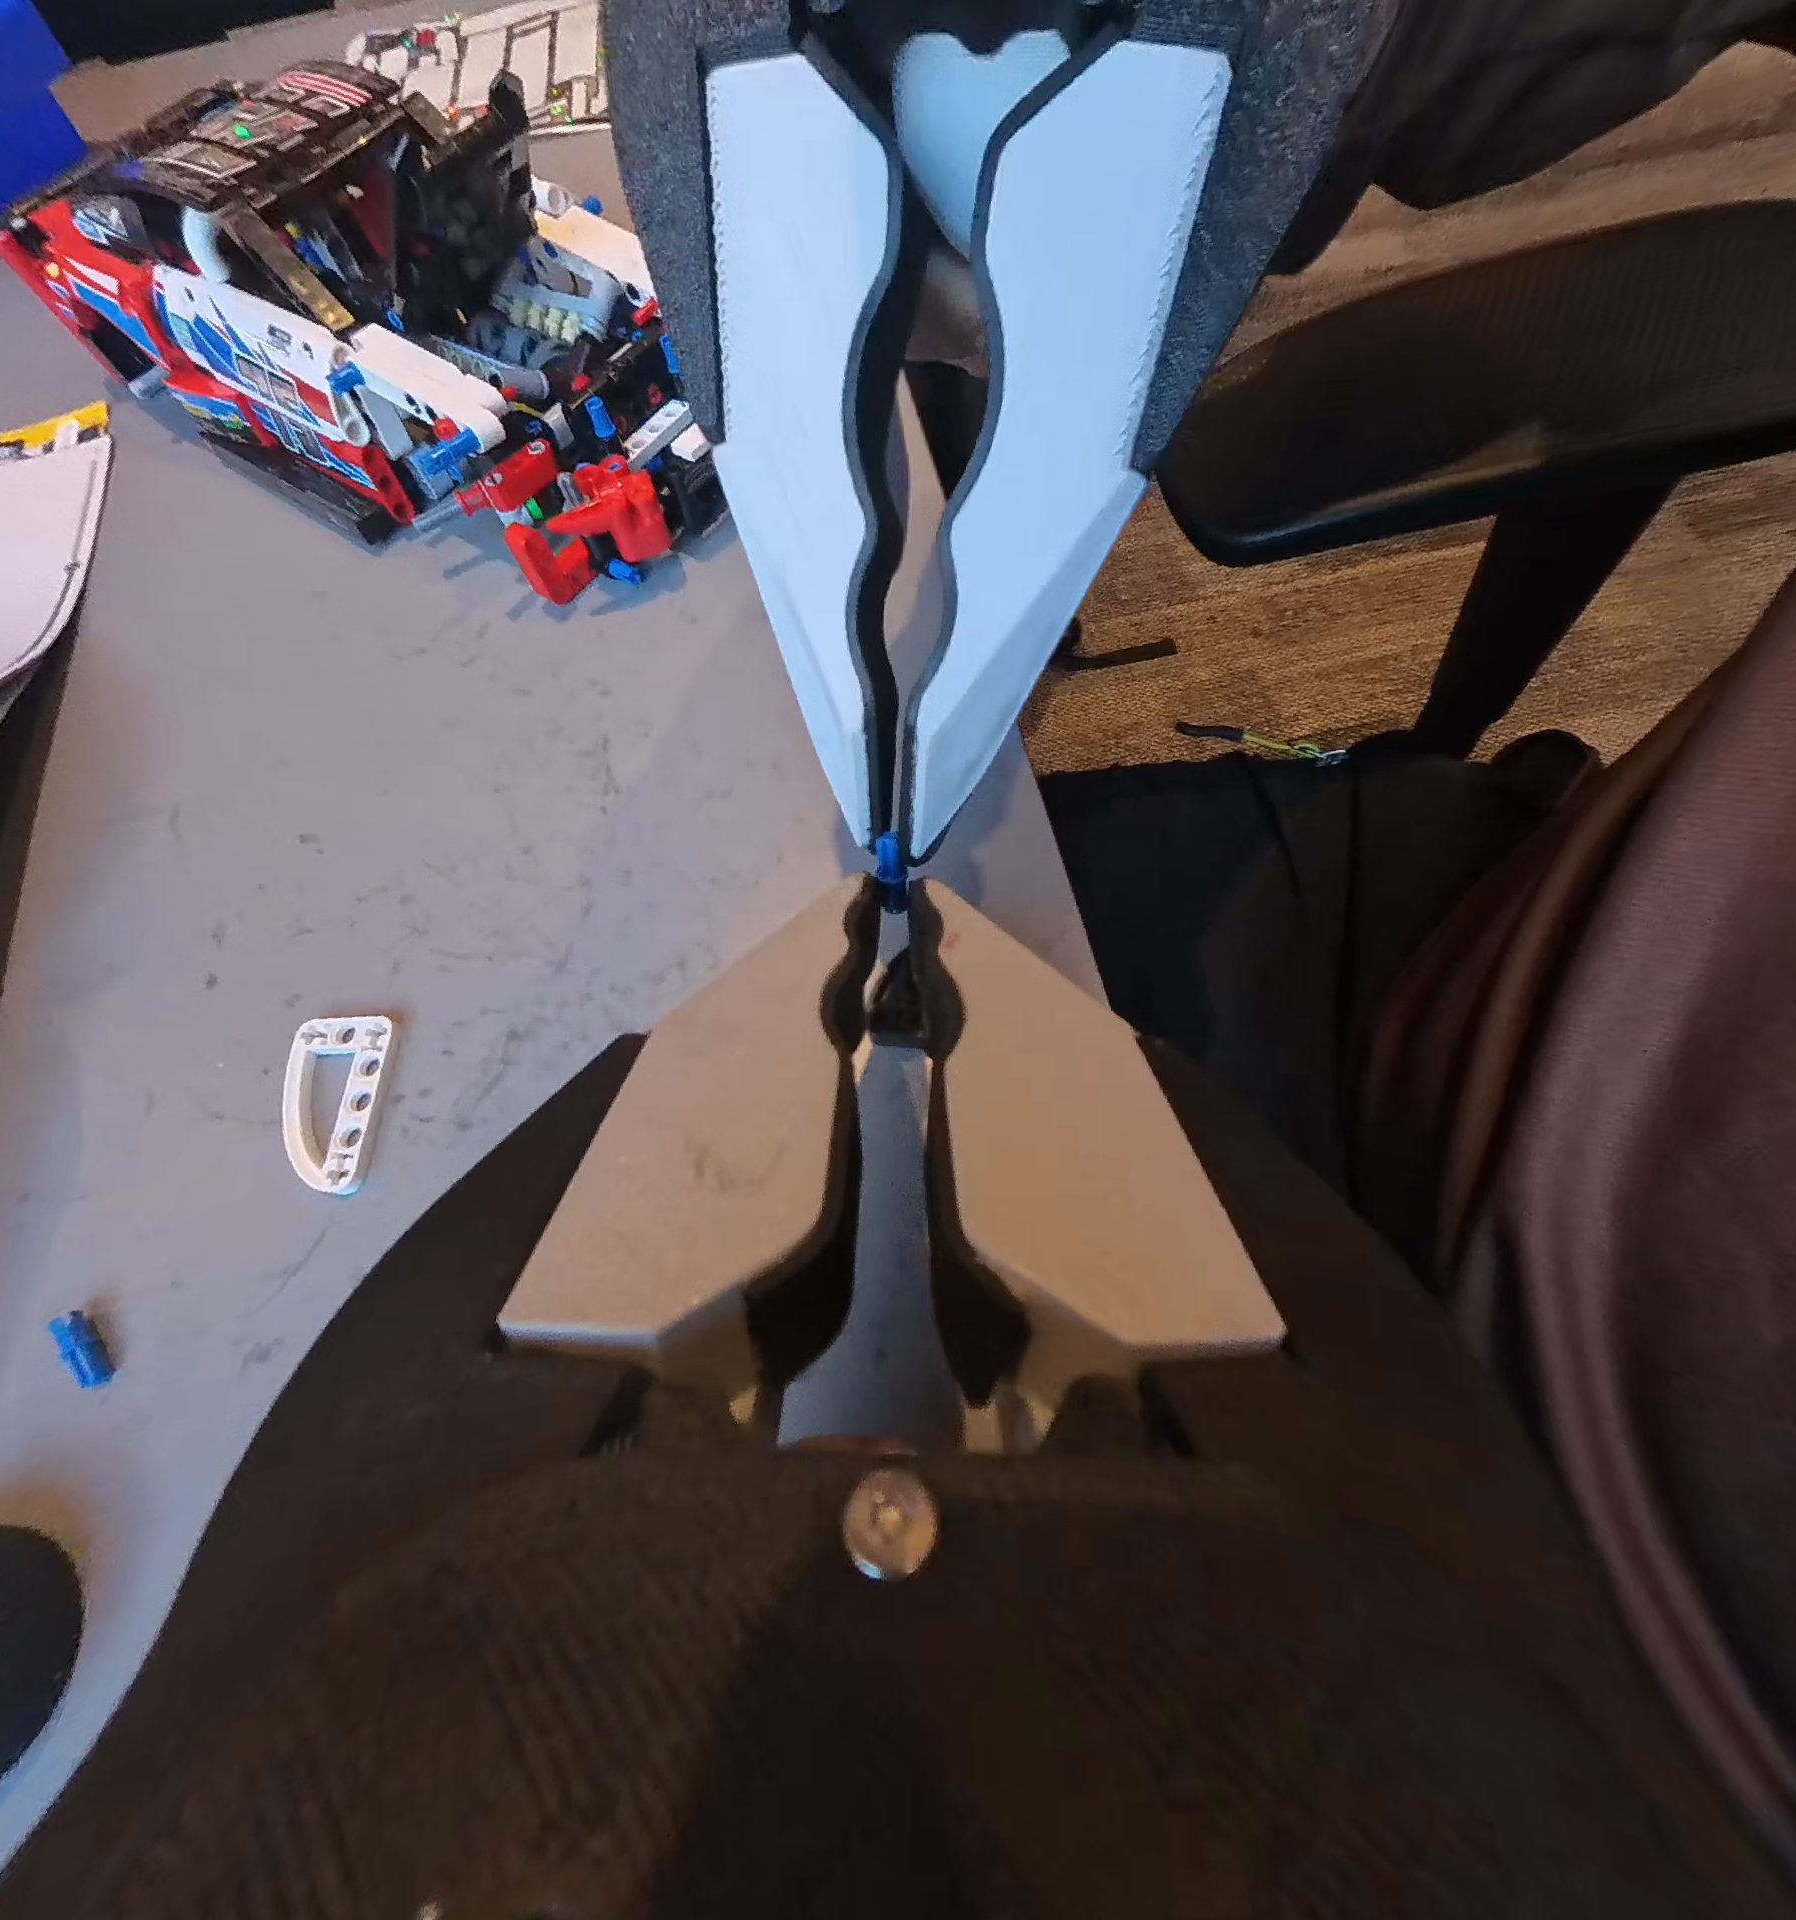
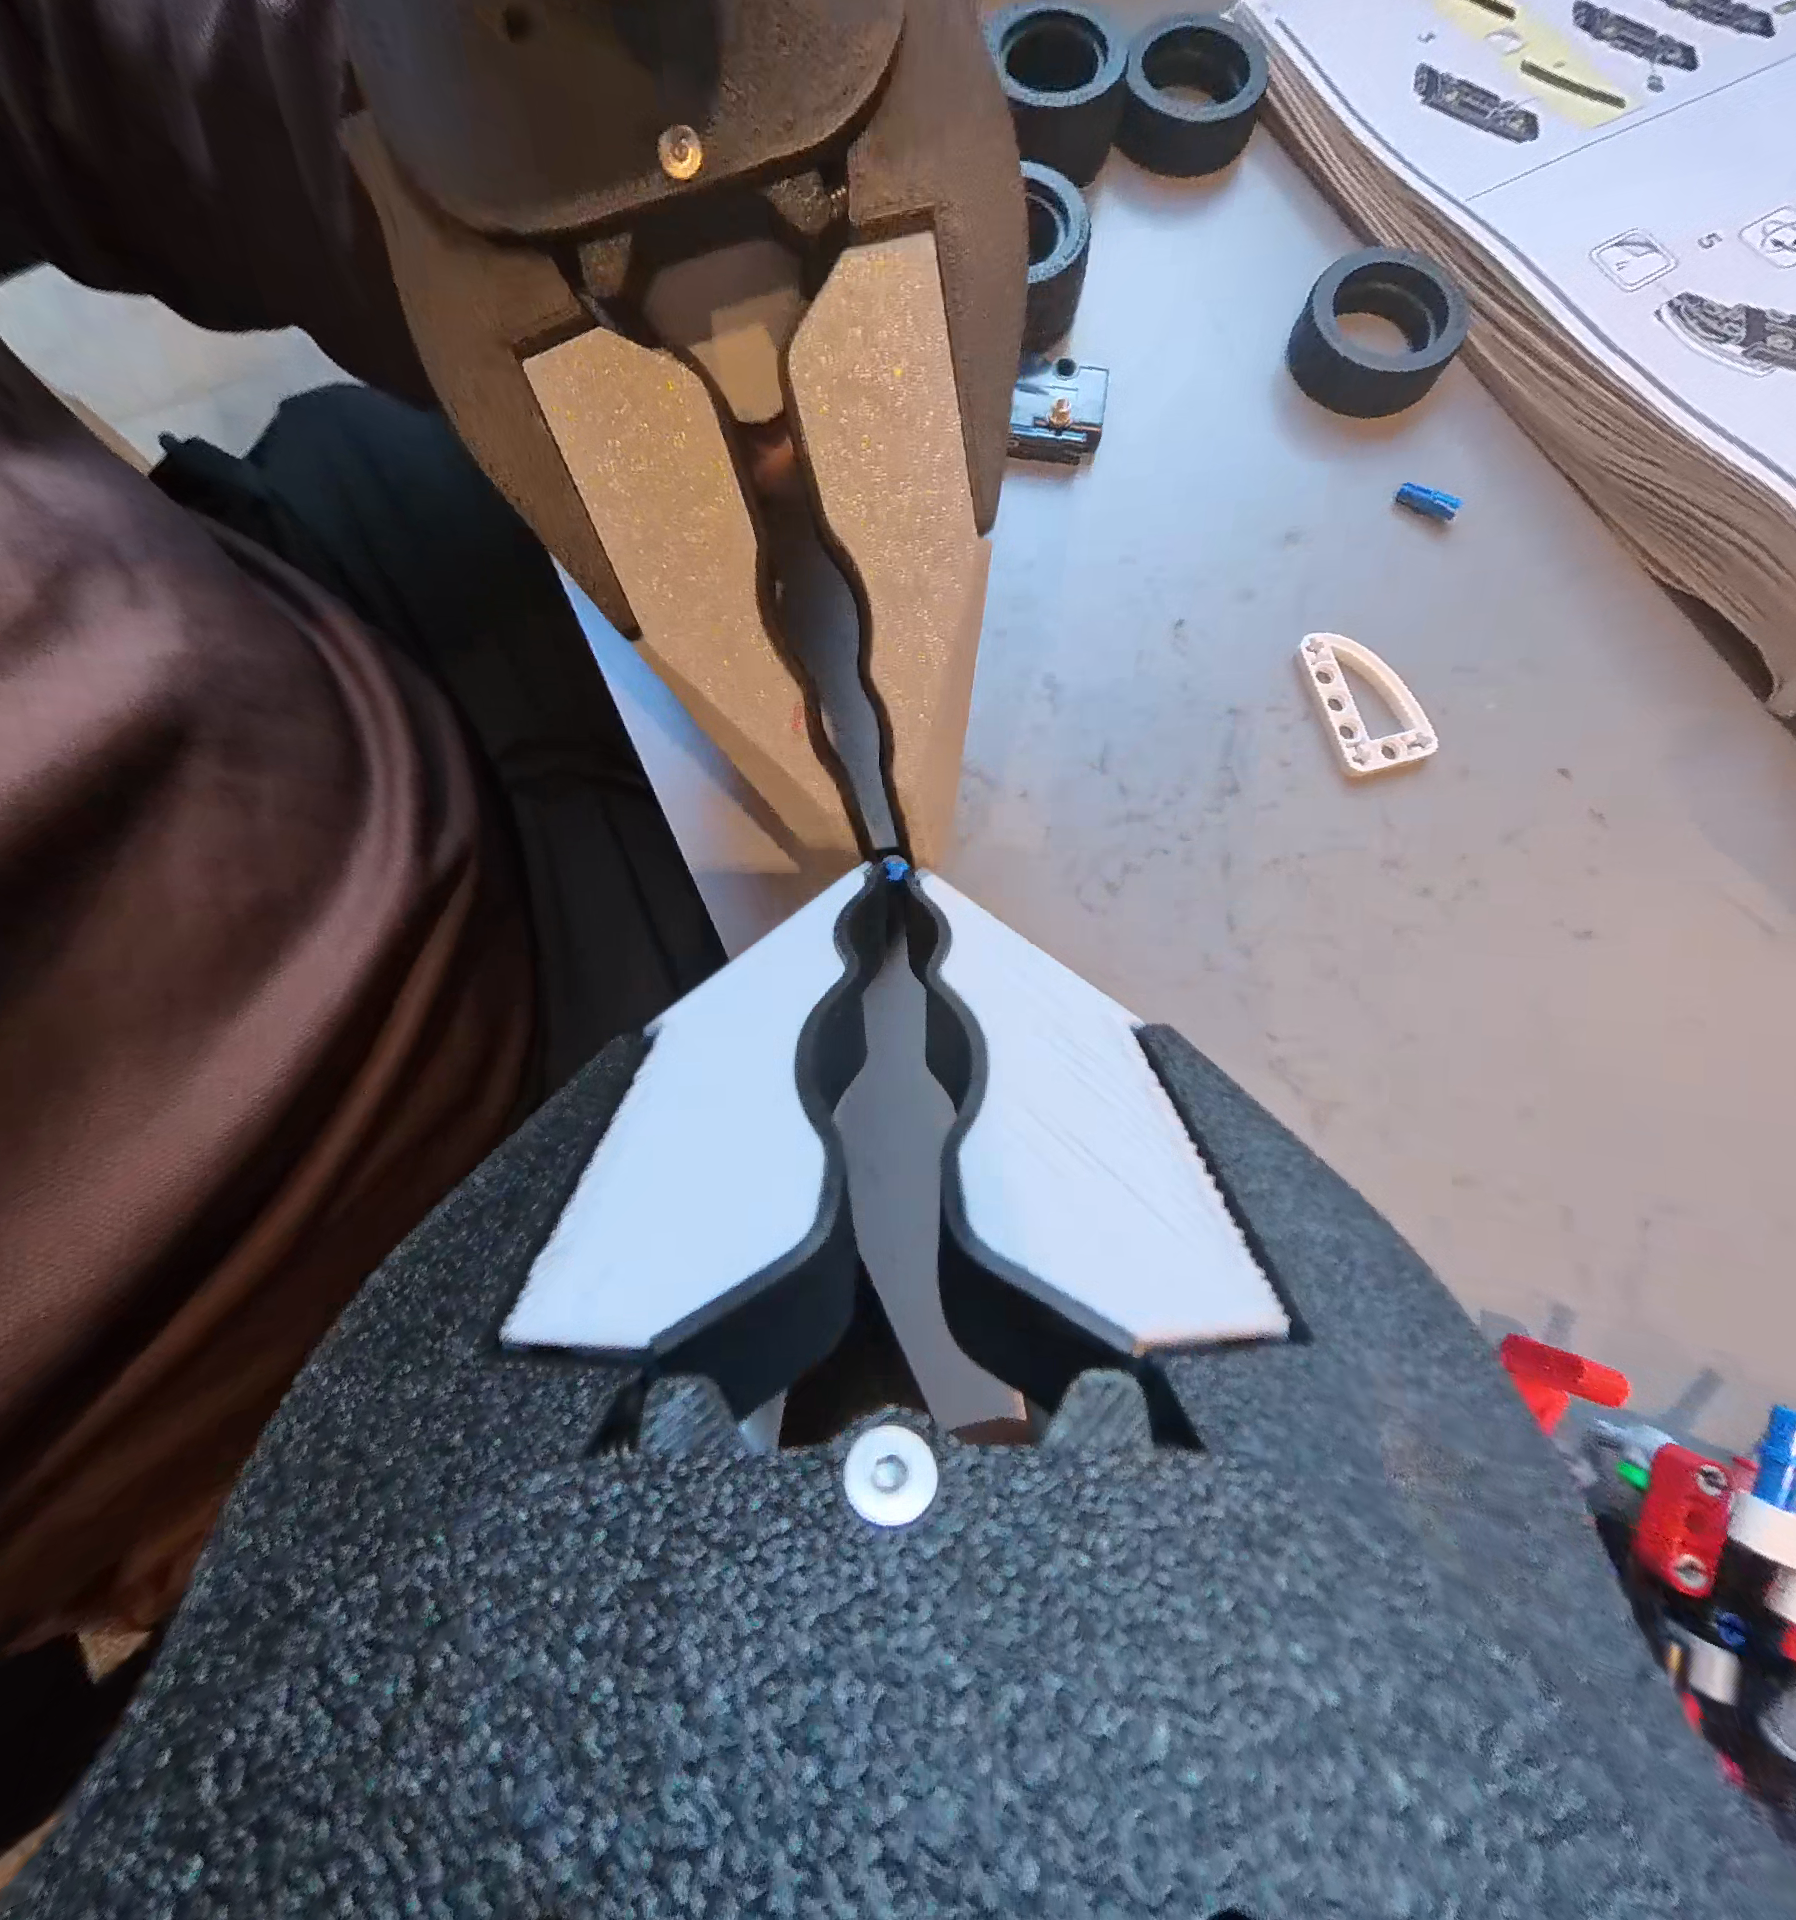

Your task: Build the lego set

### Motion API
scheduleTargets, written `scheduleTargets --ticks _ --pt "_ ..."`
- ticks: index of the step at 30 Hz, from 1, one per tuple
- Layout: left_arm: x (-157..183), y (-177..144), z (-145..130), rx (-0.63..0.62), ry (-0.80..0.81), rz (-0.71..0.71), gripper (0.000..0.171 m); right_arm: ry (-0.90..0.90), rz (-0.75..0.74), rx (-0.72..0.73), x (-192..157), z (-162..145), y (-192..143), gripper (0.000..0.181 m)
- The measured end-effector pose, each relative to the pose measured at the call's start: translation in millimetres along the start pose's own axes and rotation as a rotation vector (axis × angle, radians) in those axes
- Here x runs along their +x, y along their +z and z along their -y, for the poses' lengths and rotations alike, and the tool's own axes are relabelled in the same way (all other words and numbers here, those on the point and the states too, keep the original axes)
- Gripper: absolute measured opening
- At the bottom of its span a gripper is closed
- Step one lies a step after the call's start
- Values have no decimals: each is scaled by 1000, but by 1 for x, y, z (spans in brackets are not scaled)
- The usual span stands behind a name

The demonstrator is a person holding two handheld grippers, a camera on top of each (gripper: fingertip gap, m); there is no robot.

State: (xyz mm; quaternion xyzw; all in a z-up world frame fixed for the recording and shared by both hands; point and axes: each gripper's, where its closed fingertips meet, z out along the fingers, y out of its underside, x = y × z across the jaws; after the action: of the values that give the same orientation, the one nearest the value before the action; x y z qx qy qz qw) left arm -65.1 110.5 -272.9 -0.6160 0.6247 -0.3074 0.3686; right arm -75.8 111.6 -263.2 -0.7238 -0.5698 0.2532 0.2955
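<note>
Toward the upper left of the left wrist view sits the partly built lego vehicle (image 1: pixel 354 343), a red, white, blue and black body lying on the grey table (image 1: pixel 437 790) with its dark roof panels on and its near end open, red and blue connectors exposed. By that look the bulk of the build is done, but a good deal is left: four black tyres (image 2: pixel 1377 332) lie loose in the upper part of the right wrist view beside the open instruction booklet (image 2: pixel 1600 260), a white curved frame piece (image 1: pixel 341 1103) rests alone at lower left of the left wrist view, a spare blue pin (image 1: pixel 81 1348) lies near that view's left edge, and a small black part (image 2: pixel 1058 414) sits below the tyres. At mid-frame the two tools meet tip to tip over the table's edge, above the person's lap. The left gripper (image 1: pixel 892 902) has its fingers drawn almost together, and the right gripper (image 1: pixel 892 836) comes down from the top, likewise nearly closed. Between them is a small blue pin (image 1: pixel 890 868), pinched at the very tips from both ends, so it seems to be passing from one tool to the other or being re-gripped; which one bears it I cannot tell.
</note>
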Motion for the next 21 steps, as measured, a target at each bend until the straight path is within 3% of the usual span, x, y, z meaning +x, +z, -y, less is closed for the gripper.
scheduleTargets --ticks 9,18,21 --pt "-4 -2 3 -2 58 63 2 147 51 86 1 5 -2 4" --pt "-5 0 -1 -20 13 59 2 76 -11 35 3 3 3 3" --pt "-1 0 -6 -47 -38 -1 2 53 -12 -18 1 -3 6 3"
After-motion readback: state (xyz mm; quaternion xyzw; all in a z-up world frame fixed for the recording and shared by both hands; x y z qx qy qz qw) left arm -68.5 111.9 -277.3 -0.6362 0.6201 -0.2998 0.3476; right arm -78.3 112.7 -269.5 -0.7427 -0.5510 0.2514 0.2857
